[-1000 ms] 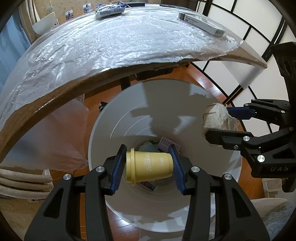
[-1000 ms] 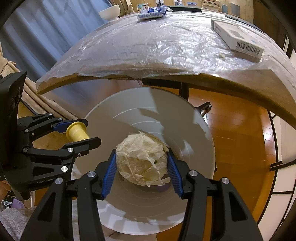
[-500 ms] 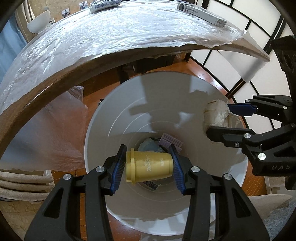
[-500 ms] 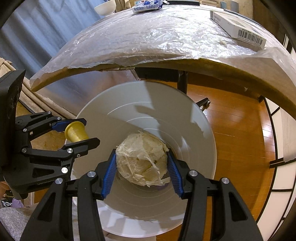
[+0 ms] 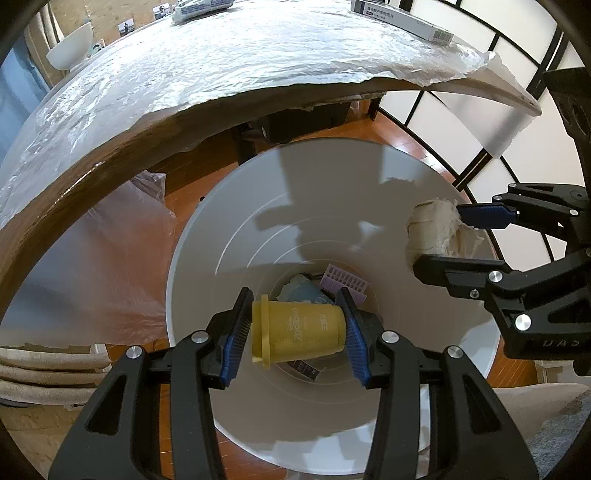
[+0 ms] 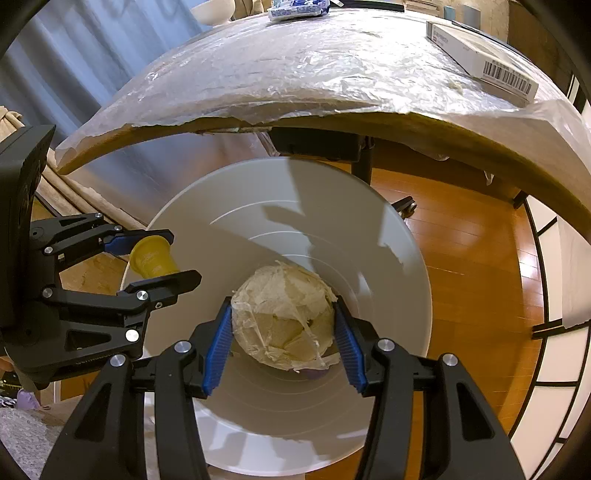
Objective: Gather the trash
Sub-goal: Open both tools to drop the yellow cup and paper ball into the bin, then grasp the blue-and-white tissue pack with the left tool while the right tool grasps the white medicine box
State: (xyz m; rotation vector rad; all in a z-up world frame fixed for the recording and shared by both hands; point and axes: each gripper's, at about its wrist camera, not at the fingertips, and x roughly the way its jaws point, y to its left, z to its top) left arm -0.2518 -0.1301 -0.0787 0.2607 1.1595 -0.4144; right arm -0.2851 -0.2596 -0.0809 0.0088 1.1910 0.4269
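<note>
My left gripper (image 5: 295,332) is shut on a yellow plastic cup (image 5: 299,334), held sideways over the open white trash bin (image 5: 258,206). My right gripper (image 6: 284,328) is shut on a crumpled ball of paper (image 6: 282,317), also over the bin (image 6: 388,266). In the left wrist view the right gripper (image 5: 443,236) holds the paper ball (image 5: 430,232) above the bin's right rim. In the right wrist view the left gripper (image 6: 166,254) holds the cup (image 6: 151,256) at the bin's left rim. Some trash, including a purple piece (image 5: 345,282), lies at the bin's bottom.
A wooden table covered with plastic film (image 5: 221,70) overhangs the bin's far side. On it lie a long white box (image 6: 484,61), a blue-white packet (image 6: 295,9) and a white bowl (image 5: 70,50). Wood floor (image 6: 472,266) surrounds the bin.
Both grippers have moved lower toward the bin with their loads still held; the bin looks larger and the table edge has risen in both views.
</note>
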